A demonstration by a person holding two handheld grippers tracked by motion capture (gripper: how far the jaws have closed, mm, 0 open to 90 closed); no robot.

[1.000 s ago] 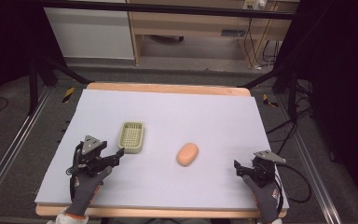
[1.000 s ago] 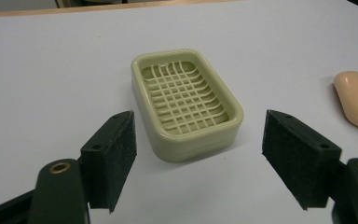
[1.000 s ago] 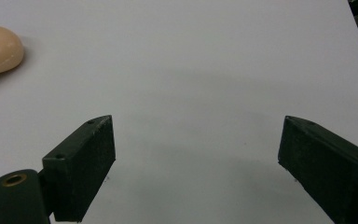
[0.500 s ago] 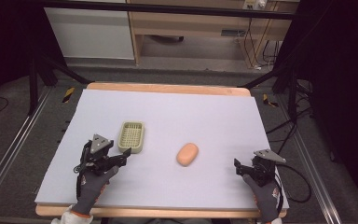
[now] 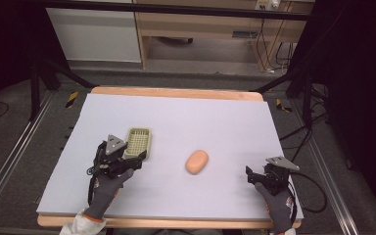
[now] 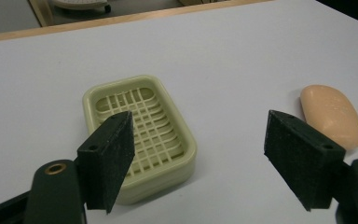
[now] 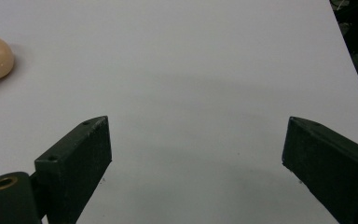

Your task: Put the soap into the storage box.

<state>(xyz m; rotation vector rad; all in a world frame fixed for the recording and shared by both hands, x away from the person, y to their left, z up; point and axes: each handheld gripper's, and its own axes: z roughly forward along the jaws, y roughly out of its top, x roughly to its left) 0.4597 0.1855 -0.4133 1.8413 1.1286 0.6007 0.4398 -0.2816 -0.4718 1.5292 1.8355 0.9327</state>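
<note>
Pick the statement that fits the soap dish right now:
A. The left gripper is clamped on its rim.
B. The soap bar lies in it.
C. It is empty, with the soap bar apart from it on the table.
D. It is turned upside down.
C: the soap dish shows its bare grid, while the soap bar lies apart on the table; the left gripper is open, holding nothing.

Bare table (image 5: 215,122) beyond dish (image 5: 139,143), soap (image 5: 197,161)
</note>
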